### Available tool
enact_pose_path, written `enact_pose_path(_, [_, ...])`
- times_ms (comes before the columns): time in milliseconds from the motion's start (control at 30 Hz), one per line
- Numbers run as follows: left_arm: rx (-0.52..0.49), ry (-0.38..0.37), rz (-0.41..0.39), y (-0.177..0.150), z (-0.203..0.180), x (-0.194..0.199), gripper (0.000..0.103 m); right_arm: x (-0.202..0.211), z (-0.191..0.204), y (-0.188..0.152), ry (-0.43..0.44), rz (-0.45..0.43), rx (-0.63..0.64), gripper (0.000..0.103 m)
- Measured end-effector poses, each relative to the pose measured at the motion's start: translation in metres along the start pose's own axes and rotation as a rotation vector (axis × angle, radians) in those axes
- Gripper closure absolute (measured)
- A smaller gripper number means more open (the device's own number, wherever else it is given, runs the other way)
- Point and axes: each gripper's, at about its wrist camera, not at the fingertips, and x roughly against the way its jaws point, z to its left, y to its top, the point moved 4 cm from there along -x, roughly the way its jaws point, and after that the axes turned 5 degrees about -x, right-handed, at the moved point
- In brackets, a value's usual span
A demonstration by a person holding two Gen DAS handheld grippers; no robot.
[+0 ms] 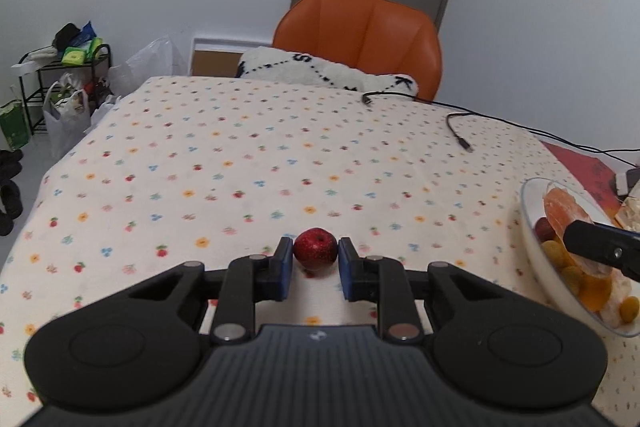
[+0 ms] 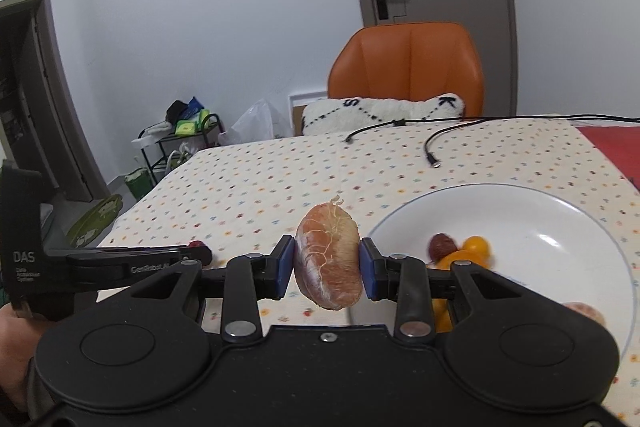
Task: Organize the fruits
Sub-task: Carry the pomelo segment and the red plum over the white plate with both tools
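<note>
A small, round, glossy dark-red fruit (image 1: 315, 248) with a dimpled top sits on the cream cloth printed with little coloured flowers and cherries (image 1: 248, 155) that covers the table. The left gripper (image 1: 314, 265) is level and low over the cloth, its blue-padded black fingers (image 1: 285, 265) set narrowly at either side of this fruit, pads touching or nearly touching its skin; whether they press it I cannot tell.

The right gripper (image 2: 327, 267) is raised above the cloth and clamps a peeled, pinkish-orange citrus segment (image 2: 329, 259), matte and veined with white pith, standing on end between the pads. Just at its 3 o'clock lies a wide, shallow white plate with a thin blue rim line (image 2: 560, 219); it holds a wrinkled brown-red date-like fruit (image 2: 440, 243), smooth yellow-orange round fruits (image 2: 476, 247) and another pale segment (image 2: 584, 311), partly hidden behind the gripper's linkage.

At 12 o'clock, beyond the table edge, stands an orange leather-look chair (image 1: 360, 31) with a fluffy white cushion stitched in black (image 1: 320, 71). Black cables (image 1: 460, 131) trail over the cloth at 1 o'clock
</note>
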Motion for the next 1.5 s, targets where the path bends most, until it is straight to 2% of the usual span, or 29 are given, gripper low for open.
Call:
enact_pose_path(833, [-0.081, -0.178, -0.050, 0.027, -0.094, 0.009, 0.081, 0.039, -0.089, 0.001, -0.157, -0.054, -0.094, 0.070])
enact_pose_path(1500, [-0.141, -0.300, -0.049, 0.032, -0.168, -0.001, 0.081, 0.047, -0.125, -0.005, -0.194, -0.058, -0.146, 0.070])
